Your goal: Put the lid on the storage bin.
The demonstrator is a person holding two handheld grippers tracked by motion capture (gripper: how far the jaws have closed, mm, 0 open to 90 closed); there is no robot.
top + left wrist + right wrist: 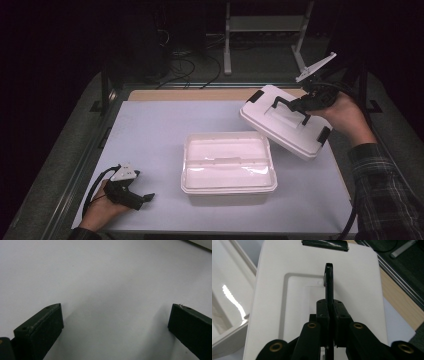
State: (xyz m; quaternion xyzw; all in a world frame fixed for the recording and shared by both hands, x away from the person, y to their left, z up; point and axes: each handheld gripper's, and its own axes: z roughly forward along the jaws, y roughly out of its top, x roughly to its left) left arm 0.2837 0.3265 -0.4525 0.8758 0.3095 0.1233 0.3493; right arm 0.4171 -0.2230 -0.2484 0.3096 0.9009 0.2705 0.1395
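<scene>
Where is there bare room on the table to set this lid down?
The white mat lies bare left of the open box, between it and the left gripper, and behind the box. Right of the box it is crowded: the right gripper holds the lid by its handle there.

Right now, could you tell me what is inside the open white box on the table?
The white box looks empty: a divider splits it into two glossy compartments. The right gripper holds the lid raised beside it, covering only the box's far right corner.
</scene>
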